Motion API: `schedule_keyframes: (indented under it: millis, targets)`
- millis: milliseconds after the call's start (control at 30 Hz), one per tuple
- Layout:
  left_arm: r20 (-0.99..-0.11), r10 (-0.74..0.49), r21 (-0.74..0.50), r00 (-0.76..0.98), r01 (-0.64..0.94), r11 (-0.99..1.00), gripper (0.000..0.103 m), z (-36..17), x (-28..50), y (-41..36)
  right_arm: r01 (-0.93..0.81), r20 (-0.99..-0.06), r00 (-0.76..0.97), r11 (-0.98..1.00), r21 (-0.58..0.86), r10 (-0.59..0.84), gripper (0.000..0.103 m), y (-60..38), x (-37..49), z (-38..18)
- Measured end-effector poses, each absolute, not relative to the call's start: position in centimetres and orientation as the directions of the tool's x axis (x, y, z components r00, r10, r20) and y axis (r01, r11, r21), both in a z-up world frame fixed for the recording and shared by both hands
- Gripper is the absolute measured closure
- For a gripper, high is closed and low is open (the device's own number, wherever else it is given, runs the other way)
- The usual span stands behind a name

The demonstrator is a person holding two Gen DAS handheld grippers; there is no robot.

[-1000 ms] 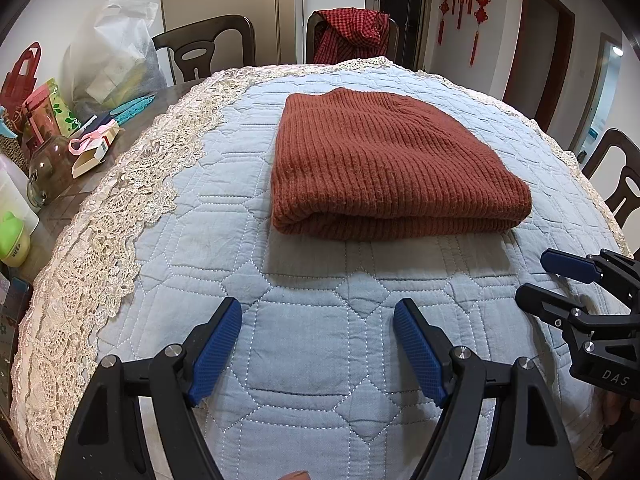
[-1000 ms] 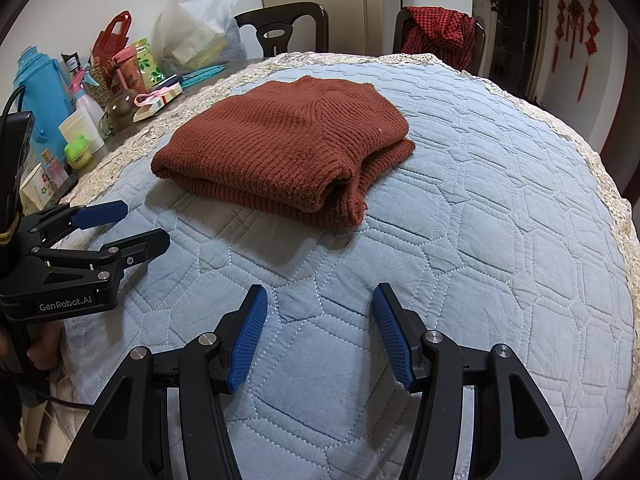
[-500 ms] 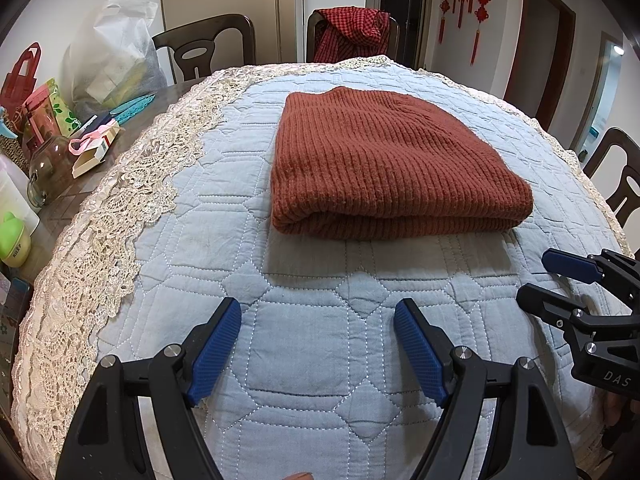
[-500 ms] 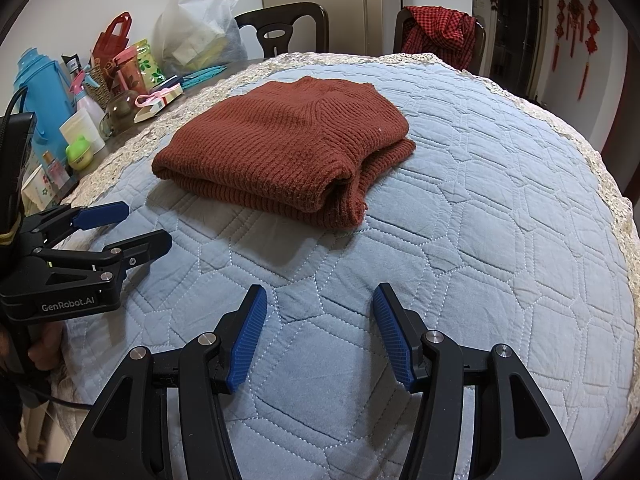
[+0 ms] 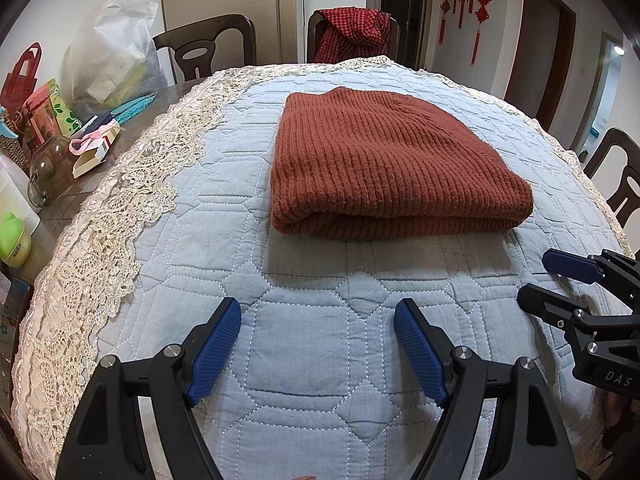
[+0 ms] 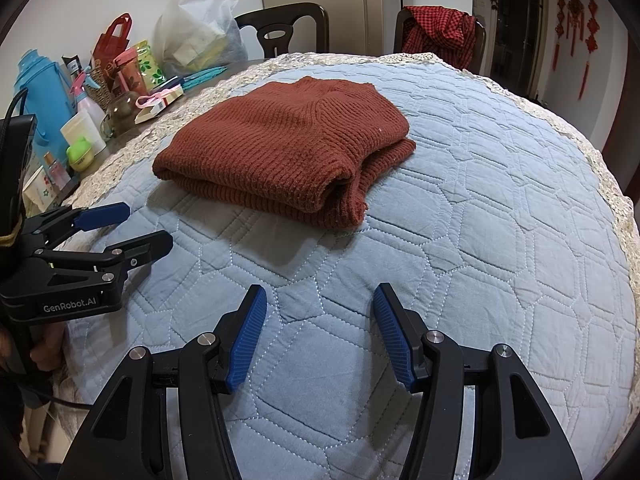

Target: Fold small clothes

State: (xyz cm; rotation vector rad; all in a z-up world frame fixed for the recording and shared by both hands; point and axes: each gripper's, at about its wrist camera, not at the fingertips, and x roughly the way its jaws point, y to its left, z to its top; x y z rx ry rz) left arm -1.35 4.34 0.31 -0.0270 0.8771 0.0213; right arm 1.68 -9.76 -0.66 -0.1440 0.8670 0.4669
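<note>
Quilted blue table cover point(image 5: 160, 208) lies bare under both tools. Left gripper point(image 5: 318, 338) and right gripper point(image 6: 320, 328) are wide open and hold nothing, probably because the rust knitted sweater point(image 5: 384, 168) already lies folded ahead of them, well apart.

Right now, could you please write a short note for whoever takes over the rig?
Left tongs: open, empty, above the quilt.
Right tongs: open, empty, beside the left, short of the sweater.
Sweater: lies folded in a neat stack at mid-quilt, touched by neither.
Done: the fold looks finished.
Left: probably nothing here; check the loose edge on its right side.
</note>
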Motion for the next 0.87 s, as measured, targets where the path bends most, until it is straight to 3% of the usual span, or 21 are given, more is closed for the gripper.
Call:
schedule_keyframes:
  millis: [867]
  targets:
    - [-0.768,0.012,-0.011,0.64,-0.032,0.999,0.021,0.45,-1.13,4.49,-0.454,-0.759,0.548,0.887,0.082,0.351,0.045,-9.99,1.79,-0.76]
